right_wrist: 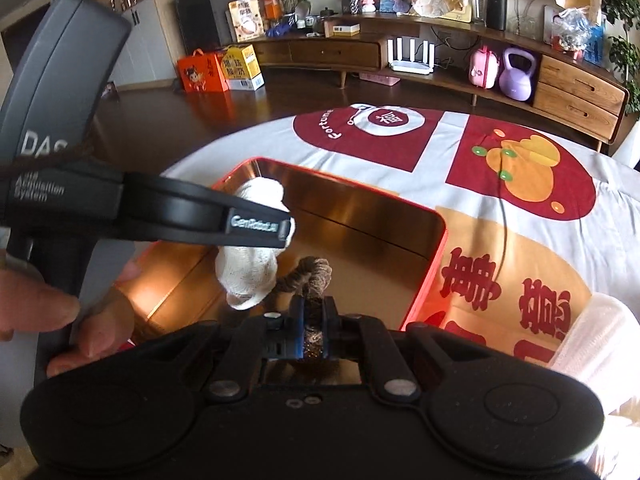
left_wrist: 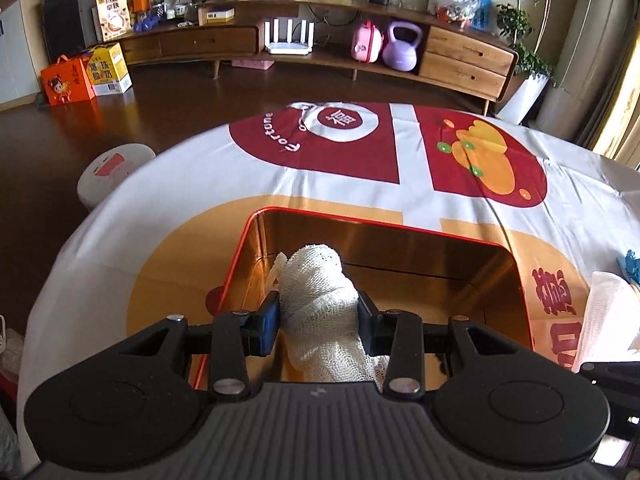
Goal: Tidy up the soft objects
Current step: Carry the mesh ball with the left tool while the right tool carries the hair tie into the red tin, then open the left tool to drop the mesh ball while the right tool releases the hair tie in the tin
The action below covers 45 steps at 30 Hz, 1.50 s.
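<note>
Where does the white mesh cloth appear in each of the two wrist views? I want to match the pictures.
Left wrist view: the white mesh cloth is at bottom centre, clamped in the left gripper, over the orange tin.
Right wrist view: it is left of centre, partly behind the left gripper.
Shared landmark: the purple kettlebell on the wooden shelf.

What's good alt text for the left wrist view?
The left gripper clamps a white mesh cloth over an open red tin with a gold interior, on a table with a red, orange and white cloth.
</note>
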Each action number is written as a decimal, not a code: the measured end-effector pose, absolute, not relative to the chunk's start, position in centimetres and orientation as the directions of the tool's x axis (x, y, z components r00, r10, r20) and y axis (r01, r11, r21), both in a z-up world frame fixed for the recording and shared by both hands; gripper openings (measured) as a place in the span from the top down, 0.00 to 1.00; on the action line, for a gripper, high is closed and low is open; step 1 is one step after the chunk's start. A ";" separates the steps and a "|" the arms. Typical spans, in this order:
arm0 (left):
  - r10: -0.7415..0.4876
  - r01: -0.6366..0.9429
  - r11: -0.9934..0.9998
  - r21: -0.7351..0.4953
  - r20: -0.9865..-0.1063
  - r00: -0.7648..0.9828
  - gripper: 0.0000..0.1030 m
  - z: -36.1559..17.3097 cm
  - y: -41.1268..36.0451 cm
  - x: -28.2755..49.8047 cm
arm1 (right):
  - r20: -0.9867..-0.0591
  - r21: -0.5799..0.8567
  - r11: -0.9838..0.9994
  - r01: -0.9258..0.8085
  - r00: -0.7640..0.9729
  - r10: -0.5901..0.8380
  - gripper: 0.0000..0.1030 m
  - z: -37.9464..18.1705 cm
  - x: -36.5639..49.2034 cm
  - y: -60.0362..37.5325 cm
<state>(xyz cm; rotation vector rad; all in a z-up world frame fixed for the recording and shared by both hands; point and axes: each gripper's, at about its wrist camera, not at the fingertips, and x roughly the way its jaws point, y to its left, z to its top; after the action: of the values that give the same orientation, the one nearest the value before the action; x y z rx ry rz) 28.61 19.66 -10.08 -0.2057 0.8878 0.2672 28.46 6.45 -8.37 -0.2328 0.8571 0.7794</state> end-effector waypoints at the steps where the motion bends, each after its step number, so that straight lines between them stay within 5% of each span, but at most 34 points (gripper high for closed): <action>1: 0.142 -0.309 0.949 -0.065 -0.786 0.602 0.62 -10.2 19.7 28.8 | -0.755 0.103 0.704 -0.703 0.406 0.516 0.92 -8.5 28.5 6.7; 15: 0.147 -0.305 0.951 -0.042 -0.807 0.572 0.60 -11.3 19.5 30.0 | -0.758 0.010 0.669 -0.744 0.431 0.491 0.80 -8.7 27.9 7.7; 22: 0.144 -0.316 0.947 -0.064 -0.792 0.594 0.37 -10.8 19.6 29.1 | -0.746 0.041 0.671 -0.740 0.424 0.514 0.71 -8.0 27.9 6.8; 45: 0.129 -0.269 0.959 -0.086 -0.715 0.687 0.37 -4.5 16.1 23.3 | -0.670 0.085 0.690 -0.719 0.471 0.573 0.51 -2.4 23.6 1.4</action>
<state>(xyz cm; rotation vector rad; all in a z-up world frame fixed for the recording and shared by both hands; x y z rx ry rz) 23.31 16.06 -4.54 -0.1897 0.7835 0.2240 23.63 1.37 -2.39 -0.2204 0.7309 0.7992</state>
